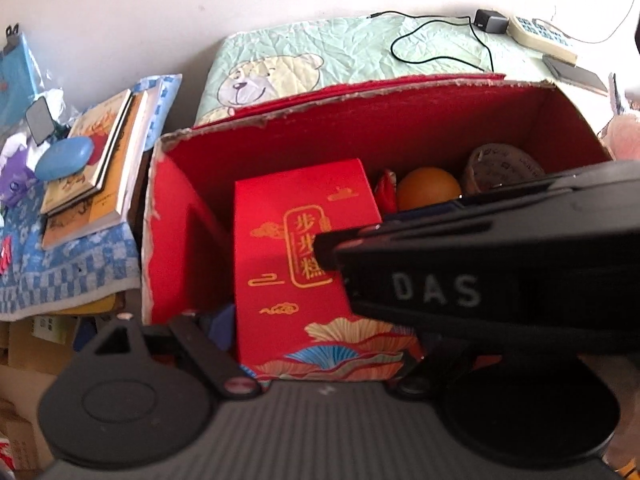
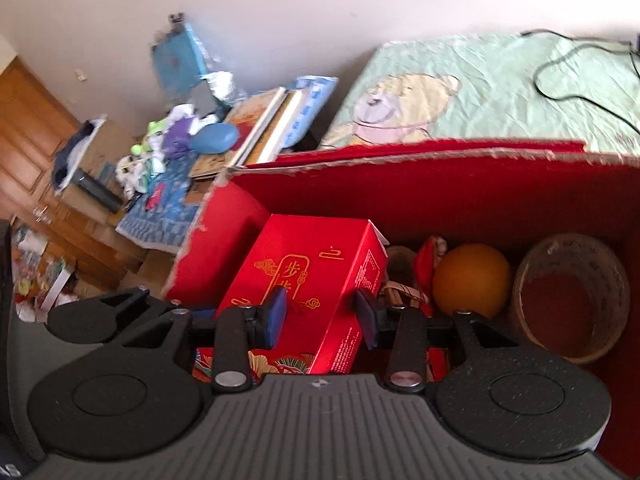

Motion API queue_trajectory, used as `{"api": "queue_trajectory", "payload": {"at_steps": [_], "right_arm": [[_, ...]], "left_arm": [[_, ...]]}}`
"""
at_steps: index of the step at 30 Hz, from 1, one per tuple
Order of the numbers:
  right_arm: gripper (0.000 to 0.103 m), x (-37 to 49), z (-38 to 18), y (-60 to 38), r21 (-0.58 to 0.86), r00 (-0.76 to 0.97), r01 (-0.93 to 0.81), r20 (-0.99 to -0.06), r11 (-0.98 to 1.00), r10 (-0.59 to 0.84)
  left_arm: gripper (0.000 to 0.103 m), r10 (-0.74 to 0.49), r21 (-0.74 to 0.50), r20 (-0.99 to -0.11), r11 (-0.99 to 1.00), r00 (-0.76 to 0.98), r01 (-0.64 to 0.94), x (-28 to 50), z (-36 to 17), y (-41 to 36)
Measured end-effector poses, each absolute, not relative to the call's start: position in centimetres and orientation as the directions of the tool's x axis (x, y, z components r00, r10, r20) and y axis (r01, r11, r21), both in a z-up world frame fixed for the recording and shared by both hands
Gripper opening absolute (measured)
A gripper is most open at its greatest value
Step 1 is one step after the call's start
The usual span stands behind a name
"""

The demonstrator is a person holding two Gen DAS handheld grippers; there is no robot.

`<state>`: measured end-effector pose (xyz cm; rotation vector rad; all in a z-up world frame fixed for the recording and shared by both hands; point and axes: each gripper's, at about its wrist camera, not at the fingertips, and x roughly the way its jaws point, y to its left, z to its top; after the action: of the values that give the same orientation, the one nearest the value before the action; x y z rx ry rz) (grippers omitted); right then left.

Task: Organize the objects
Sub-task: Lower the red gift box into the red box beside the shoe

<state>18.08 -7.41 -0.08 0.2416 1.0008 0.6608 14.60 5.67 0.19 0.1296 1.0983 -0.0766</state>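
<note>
Right wrist view: right gripper (image 2: 324,314) hangs over the open red carton (image 2: 480,200), its blue pads (image 2: 276,314) either side of the red gift box (image 2: 312,292). Jaws part spread; left pad looks to touch the box face, right pad sits at the box's edge, so a real pinch can't be told. Gift box stands tilted at the carton's left end, bottom hidden behind the gripper body.

Beside it, rightward: a red wrapped item (image 2: 426,264), partly hidden, hard to identify; an orange (image 2: 472,280); a tape roll (image 2: 568,296) against the right wall. Carton rim is torn and ragged along the back edge.

Left wrist view: left gripper (image 1: 320,344) is above the same carton. The right gripper's black body crosses the frame and blocks the left gripper's right finger, along with the carton's right half. Left finger sits far out by the carton's left wall, so jaws read as wide spread, nothing between the pads.

Free room inside: only the gap between gift box and left wall. Behind the carton: a bed (image 1: 340,48) with cables. Left of it: stacked books (image 1: 100,160).
</note>
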Motion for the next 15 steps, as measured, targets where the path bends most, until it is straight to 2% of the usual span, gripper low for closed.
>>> {"api": "queue_trajectory", "payload": {"at_steps": [3,9,15], "right_arm": [[0.043,18.5,-0.3,-7.1,0.486,0.32,-0.429,-0.706,0.761,0.632],[0.043,19.2,-1.7,-7.2,0.517,0.272,-0.345,-0.744,0.784,0.61],[0.043,19.2,-2.1,-8.0,0.56,0.271,-0.298,-0.727,0.773,0.631]], "left_arm": [[0.085,0.038,0.095,-0.885,0.991,0.463,0.099,13.9,0.6,5.3],[0.084,0.061,0.118,-0.899,0.987,0.434,0.107,14.4,-0.5,4.9],[0.087,0.068,0.132,-0.896,0.984,0.439,0.117,14.8,-0.8,4.7]]}}
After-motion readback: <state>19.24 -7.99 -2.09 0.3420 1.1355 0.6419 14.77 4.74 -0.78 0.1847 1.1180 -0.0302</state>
